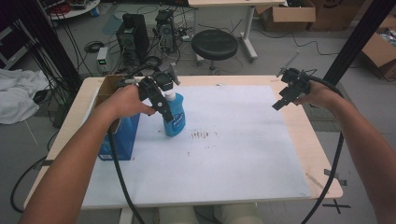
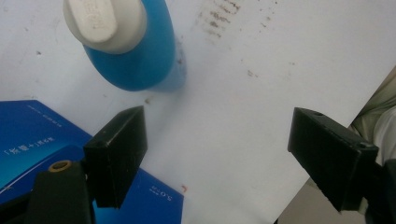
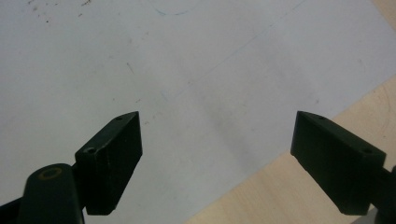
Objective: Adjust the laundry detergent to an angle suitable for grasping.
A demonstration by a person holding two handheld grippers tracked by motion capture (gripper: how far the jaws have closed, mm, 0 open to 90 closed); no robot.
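A blue bottle [image 1: 176, 117] with a white cap [image 1: 170, 95] stands upright on the white sheet [image 1: 224, 158], just right of a blue box [image 1: 122, 137]. My left gripper [image 1: 164, 112] hovers above and against the bottle's left side, jaws pointing down. In the left gripper view the bottle [image 2: 140, 60] and its cap [image 2: 100, 21] sit at the top left. They lie beyond the wide-apart jaws of my left gripper [image 2: 217, 135], which has only bare sheet between them. My right gripper [image 1: 279, 103] hangs open over the sheet's right edge. The right gripper [image 3: 217, 140] holds nothing.
The blue box [image 2: 28, 135] lies under my left jaw. The wooden table [image 1: 317, 154] shows around the sheet, and its edge [image 3: 299, 186] runs below the right gripper. Dark smudges [image 1: 201, 135] mark the sheet's middle. A black stool [image 1: 215, 44] and computer cases [image 1: 133, 37] stand behind the table.
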